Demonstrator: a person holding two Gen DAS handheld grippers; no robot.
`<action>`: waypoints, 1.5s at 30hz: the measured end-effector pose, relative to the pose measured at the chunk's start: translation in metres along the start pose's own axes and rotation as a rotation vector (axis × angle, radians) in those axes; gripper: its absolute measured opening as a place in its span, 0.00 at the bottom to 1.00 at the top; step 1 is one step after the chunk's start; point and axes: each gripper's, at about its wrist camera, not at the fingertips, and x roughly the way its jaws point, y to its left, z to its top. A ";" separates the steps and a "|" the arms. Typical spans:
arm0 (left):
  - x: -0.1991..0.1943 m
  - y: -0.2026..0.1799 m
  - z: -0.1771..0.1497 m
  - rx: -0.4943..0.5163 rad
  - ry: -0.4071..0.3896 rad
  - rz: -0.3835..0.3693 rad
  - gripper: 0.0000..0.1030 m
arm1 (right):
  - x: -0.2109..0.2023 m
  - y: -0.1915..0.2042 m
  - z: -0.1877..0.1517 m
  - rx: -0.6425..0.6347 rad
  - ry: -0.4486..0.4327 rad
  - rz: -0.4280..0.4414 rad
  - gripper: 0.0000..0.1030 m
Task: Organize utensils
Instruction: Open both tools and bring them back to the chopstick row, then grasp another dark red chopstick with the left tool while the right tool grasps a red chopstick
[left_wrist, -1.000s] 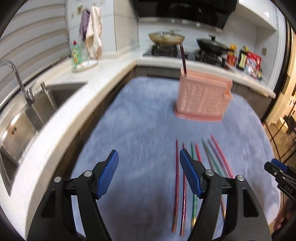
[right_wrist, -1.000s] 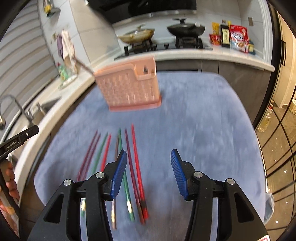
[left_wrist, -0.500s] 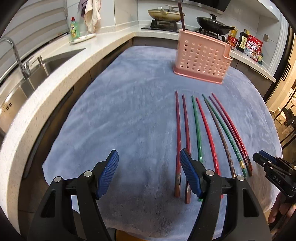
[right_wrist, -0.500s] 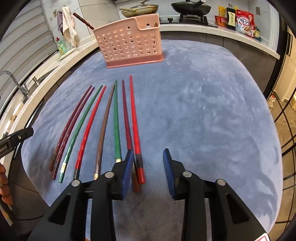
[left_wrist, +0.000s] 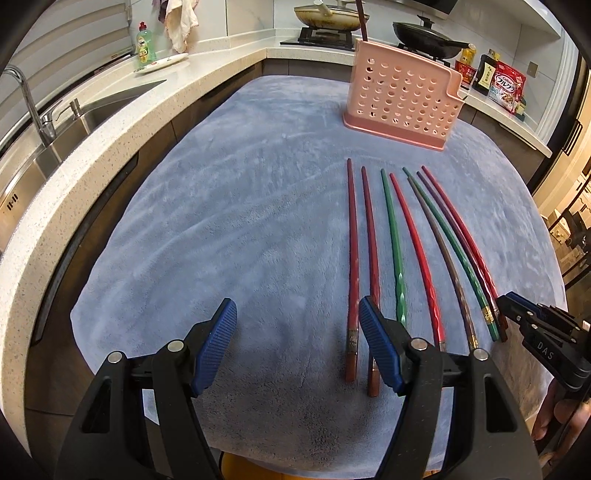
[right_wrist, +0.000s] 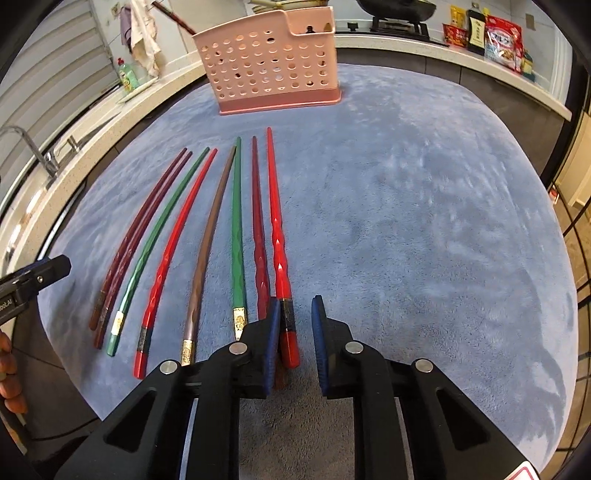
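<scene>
Several chopsticks, red, dark red, green and brown, lie side by side on a blue-grey cloth (left_wrist: 236, 229). A pink perforated holder (left_wrist: 402, 98) stands behind them with one dark chopstick (left_wrist: 361, 22) in it; it also shows in the right wrist view (right_wrist: 273, 62). My left gripper (left_wrist: 297, 347) is open and empty, low over the cloth, its right finger beside the dark red chopstick (left_wrist: 352, 258). My right gripper (right_wrist: 293, 325) is open, with its jaws narrowed around the thick end of the bright red chopstick (right_wrist: 280, 258), the rightmost one.
A speckled counter (left_wrist: 122, 122) with a sink (left_wrist: 33, 155) and tap runs along the left. A stove with pans (left_wrist: 424, 35) and food packets (left_wrist: 508, 86) stand behind the holder. The cloth (right_wrist: 424, 221) stretches right of the chopsticks.
Both grippers have lowered and drawn back toward the chopsticks' near ends. My right gripper's jaws have narrowed from wide open and now straddle the bright red chopstick.
</scene>
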 end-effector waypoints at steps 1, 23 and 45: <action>0.001 0.000 0.000 0.000 0.002 0.000 0.63 | 0.000 0.000 0.000 -0.001 -0.001 0.000 0.15; 0.029 -0.007 -0.019 0.001 0.089 -0.031 0.63 | -0.007 -0.028 -0.014 0.082 0.004 -0.030 0.08; 0.029 -0.007 -0.023 0.027 0.071 -0.067 0.09 | -0.011 -0.027 -0.019 0.089 0.008 -0.030 0.08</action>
